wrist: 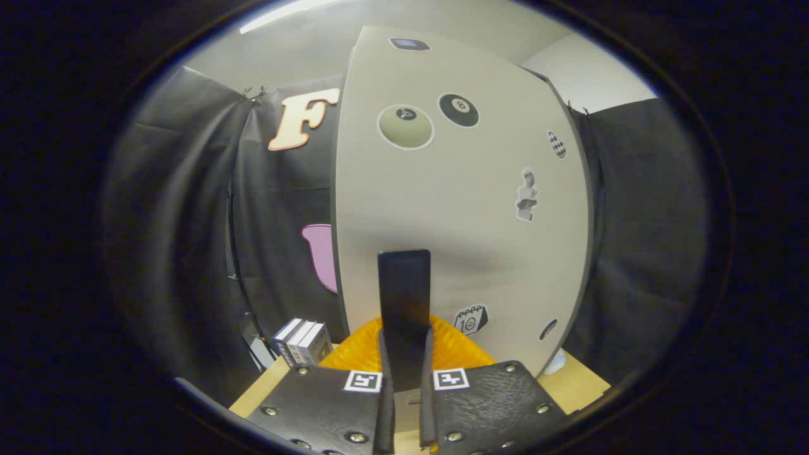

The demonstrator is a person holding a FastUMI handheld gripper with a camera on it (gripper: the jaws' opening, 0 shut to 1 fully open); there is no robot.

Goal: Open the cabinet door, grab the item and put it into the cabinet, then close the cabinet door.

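Observation:
My gripper (405, 357) is shut on a flat black slab (404, 291), which stands upright between the fingers and rises above their tips. Right behind it stands the pale grey cabinet (455, 189), its broad face covered with several stickers and turned towards me. That face looks shut and I see no opening in it. The slab casts a soft shadow on the cabinet face. An orange ribbed object (455, 351) lies on the wooden table (578, 382) just beyond the fingers, at the foot of the cabinet.
A few upright books (303, 342) stand left of the cabinet near the table's far left corner. Black cloth walls close the booth on both sides. A small pale object (556, 363) peeks out at the cabinet's lower right corner.

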